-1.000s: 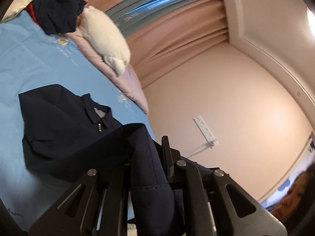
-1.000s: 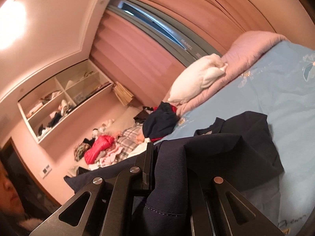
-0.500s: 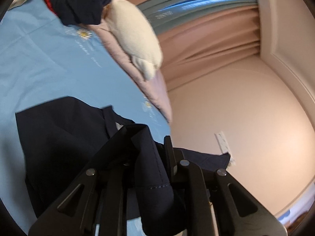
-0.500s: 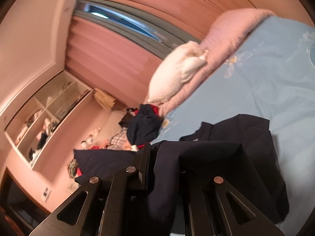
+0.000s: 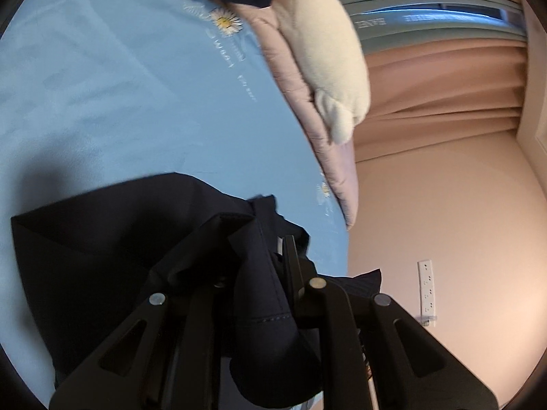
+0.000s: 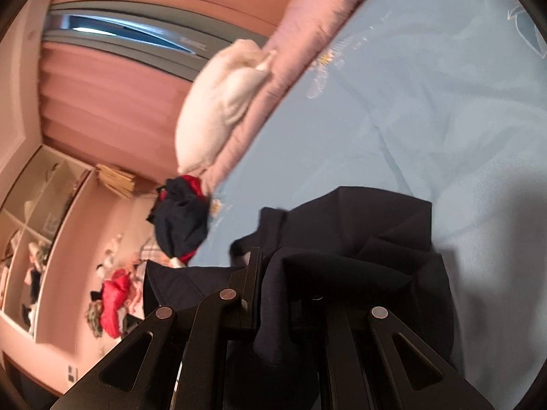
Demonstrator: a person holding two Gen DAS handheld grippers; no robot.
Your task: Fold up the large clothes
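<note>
Two hand-held grippers, left hand-held gripper [image 5: 259, 273] and right hand-held gripper [image 6: 273, 283], tight on navy garment [image 5: 112, 239].

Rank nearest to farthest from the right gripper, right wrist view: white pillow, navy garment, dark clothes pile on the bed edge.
1. navy garment: clamped in the right gripper.
2. dark clothes pile: left, at the bed edge.
3. white pillow: upper left, on the pink quilt.

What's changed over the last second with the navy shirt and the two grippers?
Both hand-held grippers, left and right, have carried the folded edge of the navy shirt forward and down over the part lying on the blue bedsheet; the collar that showed before is now mostly covered. Nothing was let go: each stays clamped on the fabric. The white pillow and the clothes pile haven't moved.
</note>
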